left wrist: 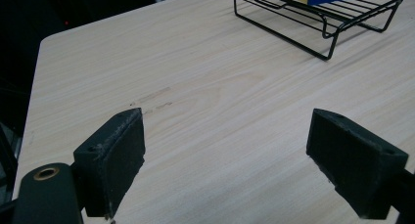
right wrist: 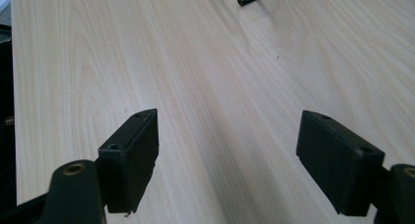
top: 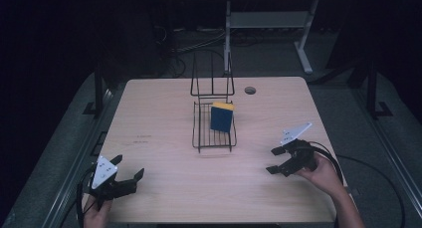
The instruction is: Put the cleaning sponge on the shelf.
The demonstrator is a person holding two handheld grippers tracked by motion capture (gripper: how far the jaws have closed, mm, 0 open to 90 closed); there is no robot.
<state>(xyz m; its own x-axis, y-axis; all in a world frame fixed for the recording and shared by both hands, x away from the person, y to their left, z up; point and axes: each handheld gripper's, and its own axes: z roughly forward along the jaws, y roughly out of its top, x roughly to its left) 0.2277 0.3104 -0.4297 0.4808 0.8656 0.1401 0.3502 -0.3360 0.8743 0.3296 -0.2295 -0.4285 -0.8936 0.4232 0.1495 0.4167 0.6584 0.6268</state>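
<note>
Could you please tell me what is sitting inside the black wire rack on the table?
A blue sponge with a yellow top stands upright inside the wire rack. Its base and far side are hidden.

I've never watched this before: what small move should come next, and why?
Probably the right gripper should ease toward the blue-and-yellow sponge standing in the black wire rack. Both grippers are open and empty over the pale wooden table, and the right one is closer to the sponge.

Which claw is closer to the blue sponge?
Right. The right claw sits open just right of the rack holding the sponge; the left claw waits farther off at the table's near left corner.
</note>
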